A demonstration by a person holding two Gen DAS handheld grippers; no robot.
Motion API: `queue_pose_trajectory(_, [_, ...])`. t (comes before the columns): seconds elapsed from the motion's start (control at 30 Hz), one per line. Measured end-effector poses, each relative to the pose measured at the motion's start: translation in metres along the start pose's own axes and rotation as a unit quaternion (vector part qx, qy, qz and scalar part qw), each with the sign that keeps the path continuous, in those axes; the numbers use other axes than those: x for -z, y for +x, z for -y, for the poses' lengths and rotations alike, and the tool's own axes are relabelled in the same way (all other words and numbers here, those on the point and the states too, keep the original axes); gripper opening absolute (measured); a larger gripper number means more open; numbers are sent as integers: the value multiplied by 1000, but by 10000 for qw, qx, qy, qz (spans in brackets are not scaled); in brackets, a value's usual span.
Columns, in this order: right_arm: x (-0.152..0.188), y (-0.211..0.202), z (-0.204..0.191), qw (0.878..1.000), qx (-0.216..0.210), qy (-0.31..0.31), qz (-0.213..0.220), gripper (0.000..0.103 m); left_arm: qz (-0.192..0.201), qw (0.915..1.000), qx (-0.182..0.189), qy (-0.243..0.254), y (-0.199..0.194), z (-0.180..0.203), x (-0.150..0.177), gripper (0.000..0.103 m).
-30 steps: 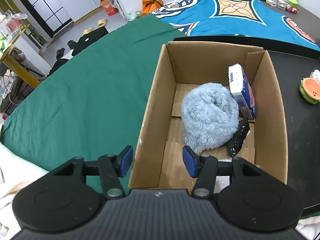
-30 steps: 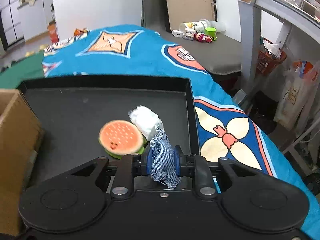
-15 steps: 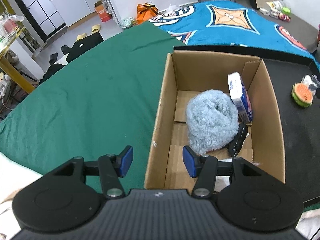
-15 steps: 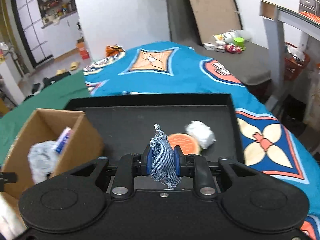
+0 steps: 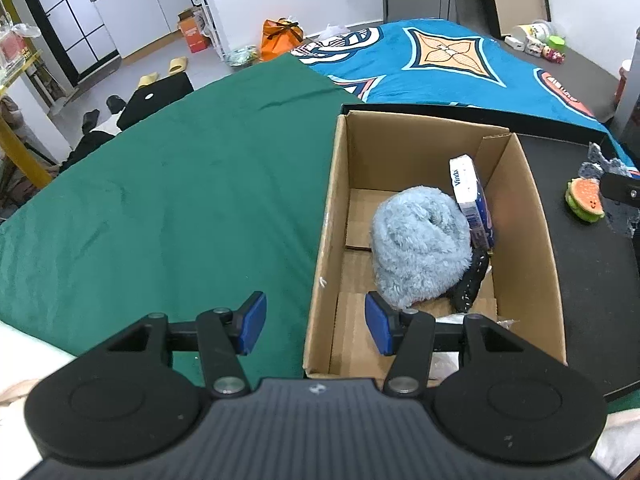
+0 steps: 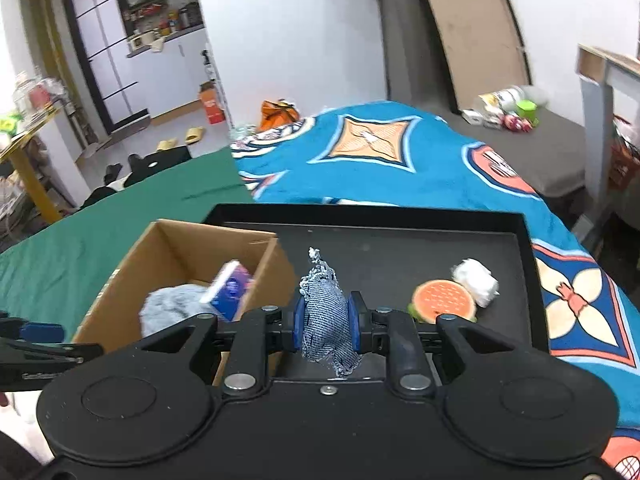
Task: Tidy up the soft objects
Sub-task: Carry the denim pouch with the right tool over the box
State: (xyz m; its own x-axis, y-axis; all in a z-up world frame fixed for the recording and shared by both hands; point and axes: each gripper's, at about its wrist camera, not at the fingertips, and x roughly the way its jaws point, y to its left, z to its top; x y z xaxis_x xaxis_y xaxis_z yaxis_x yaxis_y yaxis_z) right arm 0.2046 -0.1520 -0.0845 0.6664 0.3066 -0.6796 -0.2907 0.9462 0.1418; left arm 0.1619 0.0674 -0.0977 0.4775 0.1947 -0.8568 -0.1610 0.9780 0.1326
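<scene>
My right gripper [image 6: 325, 322] is shut on a scrap of blue denim cloth [image 6: 322, 312], held above the black tray [image 6: 400, 216] just right of the cardboard box [image 6: 132, 264]. The box [image 5: 520, 216] holds a fluffy light-blue towel [image 5: 416, 248], a tissue pack [image 5: 468, 200] leaning on its right wall and a small black item [image 5: 472, 280]. My left gripper [image 5: 316, 322] hangs open above the box's near left corner, its pads clear of the wall. A burger plush [image 6: 442, 302] and a white wad [image 6: 476, 282] lie on the tray.
The box and tray sit on a bed with a green sheet [image 5: 180, 200] on the left and a blue patterned blanket [image 6: 380, 152] behind and to the right. A grey mattress with small toys [image 6: 504, 116] lies beyond, a white table frame [image 6: 596, 120] at right.
My right gripper has risen and swung left with the denim cloth, bringing the box into its view. The left gripper has drawn back a little from the box.
</scene>
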Motion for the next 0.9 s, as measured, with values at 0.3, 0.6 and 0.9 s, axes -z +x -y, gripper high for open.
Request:
queue_pose_trajectory(0.3, [-5,-14,-29,9990,-329,-242,198,21,49,9997,258,-17,1,-10,4,49])
queue_pose_trajectory(0.6, [4,-15,-48,9967,-659,-444,168,21,78,9990,441,-58,4,-18,6,37])
queue_pose_trajectory(0.9, [7,-14,-74,9930,-911,-709,242,21,157,9982,568,-115,7,-26,9,23])
